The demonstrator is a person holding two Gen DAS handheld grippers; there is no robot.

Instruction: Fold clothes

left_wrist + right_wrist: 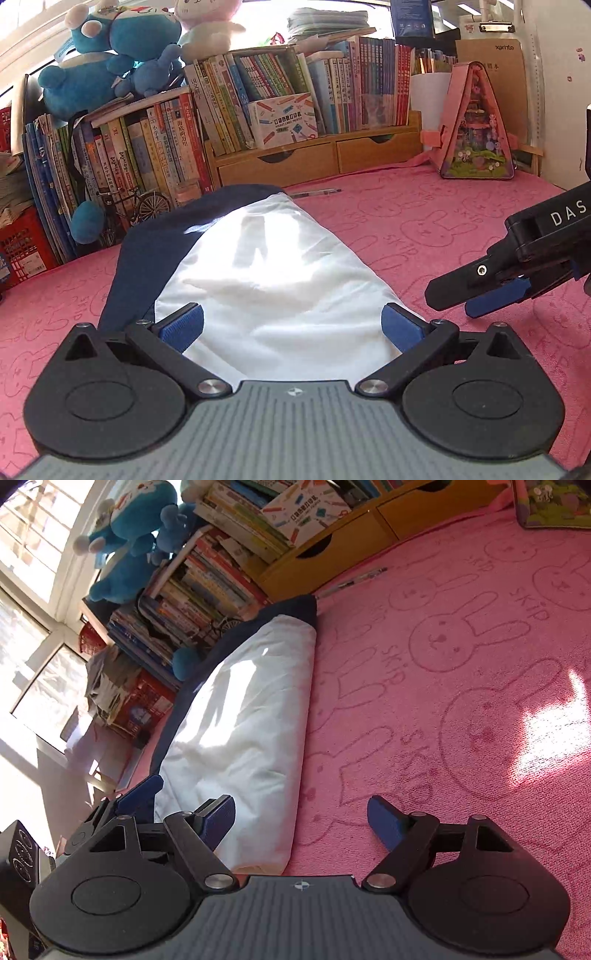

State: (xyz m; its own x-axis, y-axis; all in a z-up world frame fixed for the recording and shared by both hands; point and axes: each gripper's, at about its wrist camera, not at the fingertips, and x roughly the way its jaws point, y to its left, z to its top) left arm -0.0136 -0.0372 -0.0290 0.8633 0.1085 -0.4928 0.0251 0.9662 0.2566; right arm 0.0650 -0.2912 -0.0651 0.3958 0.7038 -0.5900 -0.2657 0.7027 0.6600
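Observation:
A white garment with a navy side (280, 266) lies folded into a long strip on the pink bunny-print cloth (424, 221); it runs away from me. My left gripper (291, 325) is open, its blue pads standing over the strip's near end on either side. My right gripper (450, 301) hovers low just right of that end. In the right wrist view the garment (251, 720) sits left of centre, and the right gripper (301, 823) is open, with its left finger over the strip's right edge and its right finger over bare pink cloth. The left gripper's blue pad (138, 797) shows at the strip's far side.
Behind the garment stand rows of books, a wooden drawer organiser (314, 158), blue plush toys (103, 62), a small bicycle model (136, 203) and a red crate (22, 243). A pen (317, 192) lies past the strip's far end. A pink triangular toy house (476, 125) stands back right.

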